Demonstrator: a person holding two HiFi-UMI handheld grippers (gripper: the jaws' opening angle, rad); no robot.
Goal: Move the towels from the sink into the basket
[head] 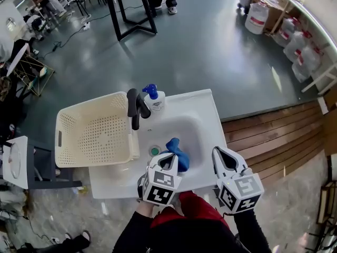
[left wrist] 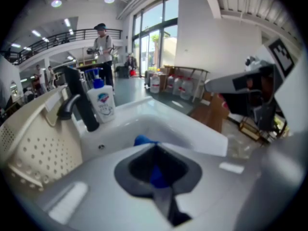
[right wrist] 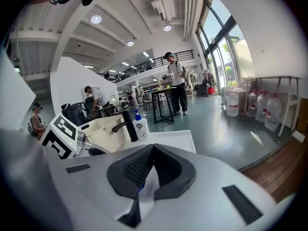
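The left gripper (head: 167, 161) is clenched on the blue towel (head: 178, 153) – a fold is pinched between its jaws, and the rest bunches just past the tips, low over the sink (head: 206, 105) basin, beside the green drain (head: 154, 151). The right gripper (head: 218, 154) is at the sink's front right edge, jaws pressed together on nothing. The cream basket (head: 63, 115) sits just left of the sink, by the black faucet (head: 136, 107) and soap bottle (head: 154, 98).

One towel (head: 177, 154), one basket (head: 92, 136)
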